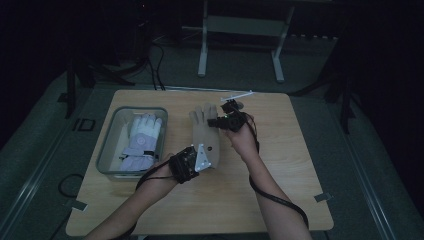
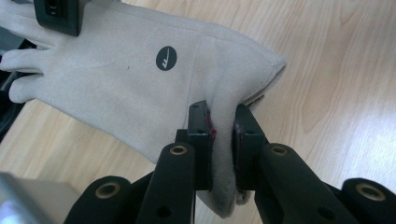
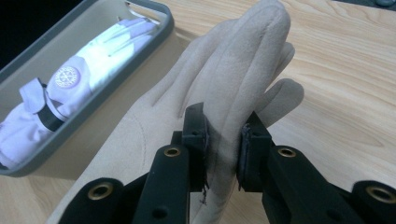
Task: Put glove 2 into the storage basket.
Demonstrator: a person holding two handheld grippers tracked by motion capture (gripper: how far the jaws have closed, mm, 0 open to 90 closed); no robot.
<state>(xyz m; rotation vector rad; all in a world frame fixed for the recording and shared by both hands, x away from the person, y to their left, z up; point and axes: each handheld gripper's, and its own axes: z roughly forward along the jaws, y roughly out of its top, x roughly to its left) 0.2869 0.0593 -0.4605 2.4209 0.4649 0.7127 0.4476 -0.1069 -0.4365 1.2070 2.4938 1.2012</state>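
Note:
A beige suede glove point(image 1: 205, 136) with a round dark logo point(image 2: 166, 58) hangs just above the wooden table, stretched between both grippers. My left gripper point(image 1: 196, 159) is shut on its cuff edge point(image 2: 223, 140), the fabric pinched between the two black jaws. My right gripper point(image 1: 223, 119) is shut on the glove's finger end point(image 3: 224, 135), the cloth folded between its pads. The beige glove point(image 3: 233, 70) rises upright beyond those jaws. A white glove point(image 1: 142, 142) lies inside the grey tray point(image 1: 106, 150) at the table's left.
The grey tray point(image 3: 100, 98) with the white glove point(image 3: 70, 79) sits close beside the beige glove. Bare wooden tabletop point(image 1: 280, 165) spreads to the right and front. A small white stick-like item point(image 1: 237, 95) lies near the table's far edge. Desk legs stand beyond the table.

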